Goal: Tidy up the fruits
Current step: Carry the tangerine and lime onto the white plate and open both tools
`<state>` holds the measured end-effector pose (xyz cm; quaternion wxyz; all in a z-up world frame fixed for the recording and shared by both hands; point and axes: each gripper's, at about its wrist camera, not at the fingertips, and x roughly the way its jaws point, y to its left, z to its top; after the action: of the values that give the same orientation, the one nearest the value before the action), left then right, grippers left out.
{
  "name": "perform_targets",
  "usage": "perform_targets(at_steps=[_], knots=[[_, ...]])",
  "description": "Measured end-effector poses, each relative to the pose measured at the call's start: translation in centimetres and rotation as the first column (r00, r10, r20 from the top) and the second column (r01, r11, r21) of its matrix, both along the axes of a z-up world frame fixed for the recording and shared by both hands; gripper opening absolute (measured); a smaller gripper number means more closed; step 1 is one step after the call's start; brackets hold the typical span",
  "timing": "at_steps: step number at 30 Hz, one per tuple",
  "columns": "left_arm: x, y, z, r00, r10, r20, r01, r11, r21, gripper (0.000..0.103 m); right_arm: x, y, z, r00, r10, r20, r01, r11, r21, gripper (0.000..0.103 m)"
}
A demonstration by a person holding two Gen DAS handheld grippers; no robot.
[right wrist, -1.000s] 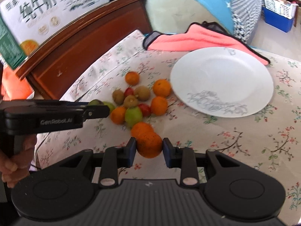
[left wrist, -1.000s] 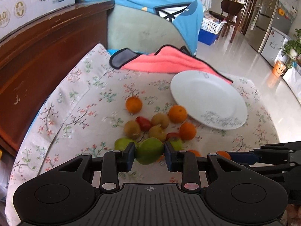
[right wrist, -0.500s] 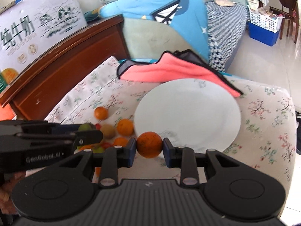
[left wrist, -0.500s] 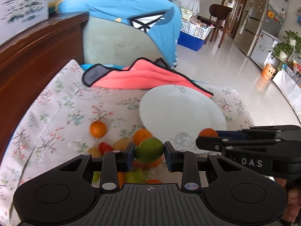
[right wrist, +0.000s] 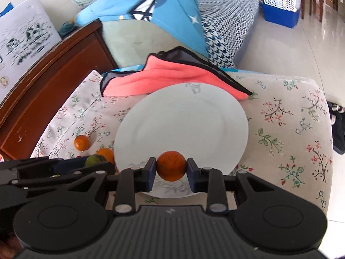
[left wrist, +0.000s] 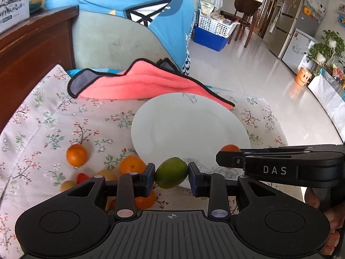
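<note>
In the left wrist view, the left gripper squeezes a round green fruit between its two black fingers, one pad pressed on each side so it cannot roll out. The green fruit hangs over the near edge of the big round white plate, which sits on the flowery cloth. This looks like the spot to set it down, since the plate has no fruit on it yet. To the left of the plate, more fruit waits on the cloth: a small orange by itself, another orange close to the plate's edge, and some little red and yellow-brown ones bunched near the gripper. A pink towel with a black edge lies at the far side, with the plate's far rim resting on it. On the right, the right gripper reaches in, with an orange fruit just showing at its tip. In the right wrist view, the right gripper is clamped on a round orange fruit, also held over the near part of the white plate. The left gripper shows at the left with the green fruit at its tip, beside the plate's left rim. Both fruits are held side by side, so I think they both go on the plate next.
</note>
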<state>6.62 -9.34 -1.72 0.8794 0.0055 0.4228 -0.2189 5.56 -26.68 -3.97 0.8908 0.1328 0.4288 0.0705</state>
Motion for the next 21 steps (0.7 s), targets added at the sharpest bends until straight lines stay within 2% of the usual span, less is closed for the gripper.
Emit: perform_targets(at_steps=[10, 21], knots=[[0.8, -1.7, -0.9, 1.000, 0.014, -0.024, -0.014, 1.000, 0.014, 0.031, 0.9, -1.1, -0.9, 0.999, -0.036, -0.024, 0.036, 0.999, 0.000, 0.030], [0.7, -2.9, -0.9, 1.000, 0.015, -0.003, -0.015, 0.999, 0.040, 0.032, 1.4, -1.7, -1.4, 0.997, -0.061, -0.036, 0.062, 0.998, 0.024, 0.033]])
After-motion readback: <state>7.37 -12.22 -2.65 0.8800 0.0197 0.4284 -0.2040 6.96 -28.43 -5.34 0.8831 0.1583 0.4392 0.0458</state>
